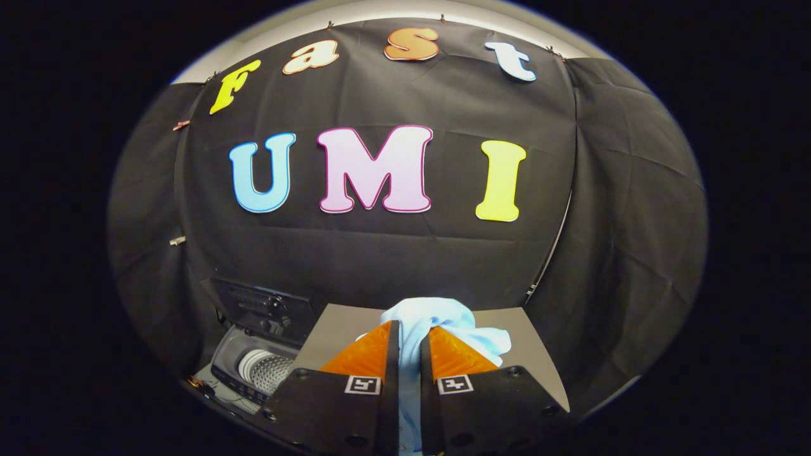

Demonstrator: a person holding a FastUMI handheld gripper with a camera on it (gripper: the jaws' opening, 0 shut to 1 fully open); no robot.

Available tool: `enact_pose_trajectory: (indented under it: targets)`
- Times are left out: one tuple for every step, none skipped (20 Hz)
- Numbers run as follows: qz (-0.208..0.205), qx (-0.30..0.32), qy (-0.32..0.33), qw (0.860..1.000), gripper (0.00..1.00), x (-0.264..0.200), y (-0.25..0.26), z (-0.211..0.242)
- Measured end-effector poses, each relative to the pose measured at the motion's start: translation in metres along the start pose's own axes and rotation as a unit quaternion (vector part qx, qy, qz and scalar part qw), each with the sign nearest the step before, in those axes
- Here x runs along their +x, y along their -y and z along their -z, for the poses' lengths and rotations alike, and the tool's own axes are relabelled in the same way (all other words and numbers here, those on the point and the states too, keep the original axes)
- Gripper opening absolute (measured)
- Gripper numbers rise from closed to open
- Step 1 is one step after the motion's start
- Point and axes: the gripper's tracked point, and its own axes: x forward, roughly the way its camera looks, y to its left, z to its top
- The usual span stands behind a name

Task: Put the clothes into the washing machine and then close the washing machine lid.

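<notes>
The gripper has its two fingers drawn close together, clamped on a pale blue cloth. The cloth is soft and crumpled; it bunches up just beyond the fingertips and a strip of it hangs down between the fingers. It is held above a grey tabletop. Below and to the left, the washing machine stands open, its perforated metal drum showing.

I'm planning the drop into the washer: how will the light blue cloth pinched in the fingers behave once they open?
The light blue cloth bunches and folds above the gripper, so it is probably floppy and light. It may snag on the fingers rather than fall cleanly toward the washing machine.
</notes>
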Motion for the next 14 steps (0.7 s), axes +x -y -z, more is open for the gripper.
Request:
enact_pose_trajectory:
  targets:
    - [0.001,0.003,-0.005,1.0,0.18,0.002,0.002,0.004]
    - [0.004,0.006,-0.006,1.0,0.18,0.003,0.005,0.006]
    - [0.005,0.021,-0.004,1.0,0.18,0.005,0.006,0.006]
    - [0.006,0.026,-0.009,1.0,0.05,0.007,0.009,0.012]
    - [0.001,0.027,-0.009,1.0,0.05,0.006,0.009,0.01]
    - [-0.002,0.027,-0.013,1.0,0.05,0.008,0.009,0.012]
    - [-0.002,0.027,-0.014,1.0,0.05,0.009,0.01,0.015]
    - [-0.003,0.025,-0.014,1.0,0.05,0.01,0.01,0.014]
    - [-0.005,0.022,-0.011,1.0,0.05,0.009,0.009,0.012]
    - [-0.008,0.018,-0.009,1.0,0.05,0.008,0.007,0.01]
    - [-0.01,0.014,-0.005,1.0,0.05,0.006,0.007,0.006]
    - [-0.012,0.014,0.006,1.0,0.05,0.003,0.006,0.0]
    - [-0.015,0.017,0.02,1.0,0.05,-0.001,0.005,-0.011]
    - [-0.017,0.021,0.035,0.999,0.05,-0.006,0.003,-0.023]
